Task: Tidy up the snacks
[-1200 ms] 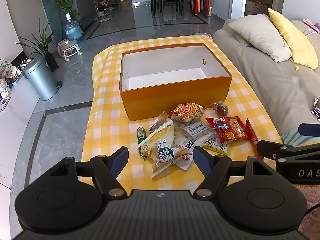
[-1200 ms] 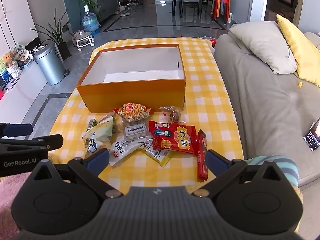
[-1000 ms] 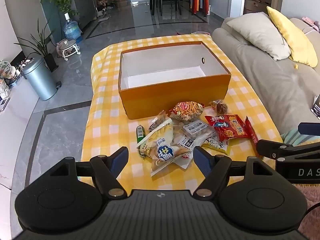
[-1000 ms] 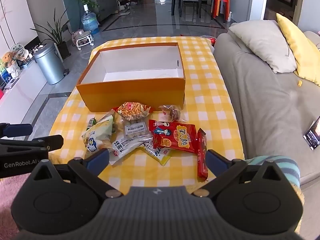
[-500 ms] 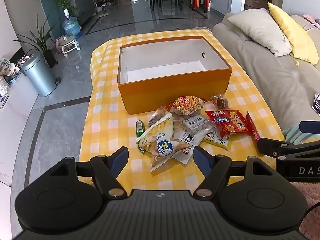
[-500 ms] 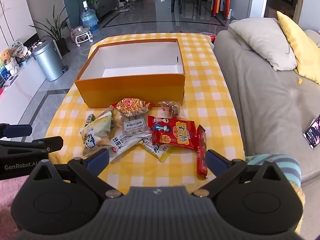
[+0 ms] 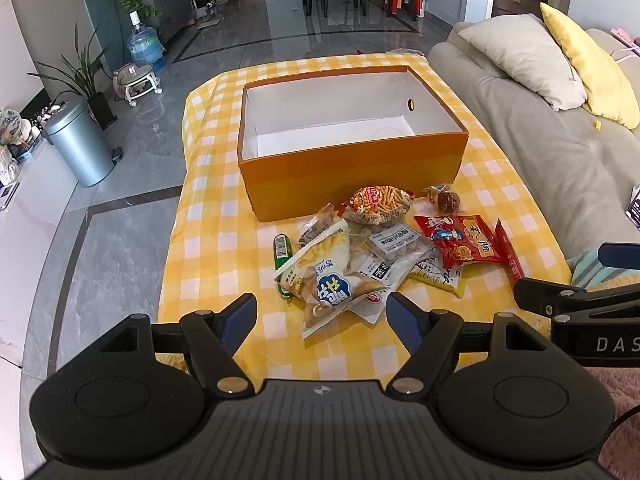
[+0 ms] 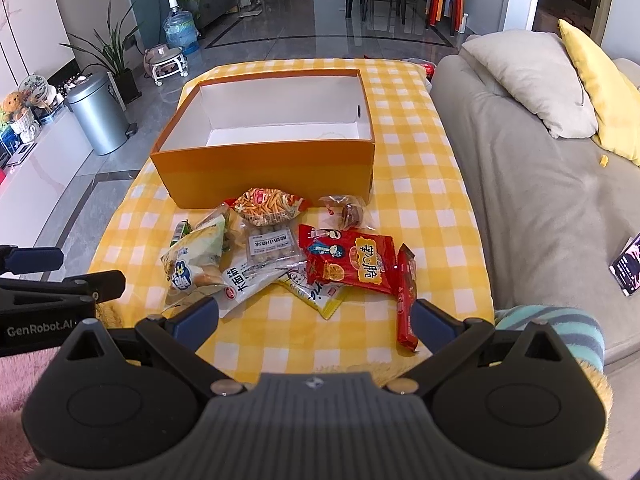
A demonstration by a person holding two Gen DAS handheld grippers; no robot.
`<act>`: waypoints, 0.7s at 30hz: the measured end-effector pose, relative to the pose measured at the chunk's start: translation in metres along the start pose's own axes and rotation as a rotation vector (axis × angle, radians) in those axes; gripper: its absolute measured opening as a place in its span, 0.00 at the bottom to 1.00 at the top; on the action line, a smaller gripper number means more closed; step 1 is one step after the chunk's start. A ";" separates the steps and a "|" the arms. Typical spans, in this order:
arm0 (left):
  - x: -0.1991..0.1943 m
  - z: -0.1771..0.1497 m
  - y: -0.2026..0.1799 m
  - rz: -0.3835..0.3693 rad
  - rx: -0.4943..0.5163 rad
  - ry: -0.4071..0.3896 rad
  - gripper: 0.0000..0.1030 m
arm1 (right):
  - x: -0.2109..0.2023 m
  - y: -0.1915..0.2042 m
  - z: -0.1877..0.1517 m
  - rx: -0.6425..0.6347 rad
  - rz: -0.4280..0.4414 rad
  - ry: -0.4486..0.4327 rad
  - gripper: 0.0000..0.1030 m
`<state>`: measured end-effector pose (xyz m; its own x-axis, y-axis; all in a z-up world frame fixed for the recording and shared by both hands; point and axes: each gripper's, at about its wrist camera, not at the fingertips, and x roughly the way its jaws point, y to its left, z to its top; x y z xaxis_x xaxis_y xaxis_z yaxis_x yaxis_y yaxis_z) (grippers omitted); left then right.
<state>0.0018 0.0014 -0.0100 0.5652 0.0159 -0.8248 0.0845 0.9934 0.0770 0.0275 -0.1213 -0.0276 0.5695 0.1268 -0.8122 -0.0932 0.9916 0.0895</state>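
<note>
An empty orange box [image 7: 352, 178] with a white inside stands on a yellow checked tablecloth [image 7: 212, 240]; it also shows in the right wrist view [image 8: 264, 174]. In front of it lies a pile of snack packets: a pale bag with a blue logo [image 7: 324, 276], an orange-stick bag [image 7: 380, 202], a red bag [image 7: 464, 240] and a long red bar [image 8: 406, 296]. My left gripper [image 7: 322, 322] is open and empty, just short of the pale bag. My right gripper [image 8: 314, 326] is open and empty, near the table's front edge.
A grey sofa [image 7: 560, 152] with grey and yellow cushions runs along the table's right side. A metal bin [image 7: 78, 146], potted plants and a water bottle stand on the floor at the left. A phone [image 8: 628, 266] lies on the sofa.
Both grippers have moved forward a little toward the table, so the box and snacks look closer. Both stay open and nothing on the table has moved.
</note>
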 end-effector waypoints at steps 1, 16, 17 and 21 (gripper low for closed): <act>0.000 0.000 0.001 -0.001 -0.001 -0.002 0.84 | 0.000 0.000 0.000 0.001 -0.001 -0.001 0.96; -0.001 -0.001 0.000 0.002 0.002 -0.003 0.84 | -0.001 0.000 -0.001 0.005 0.001 0.001 0.96; -0.001 -0.002 0.000 0.002 0.002 -0.003 0.84 | -0.001 0.000 -0.002 0.005 0.001 0.001 0.96; -0.001 -0.001 0.000 0.002 0.002 -0.003 0.84 | -0.002 0.001 -0.002 0.004 0.001 0.001 0.96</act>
<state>0.0004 0.0011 -0.0101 0.5677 0.0175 -0.8230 0.0850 0.9932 0.0798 0.0249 -0.1207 -0.0272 0.5689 0.1277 -0.8124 -0.0906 0.9916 0.0924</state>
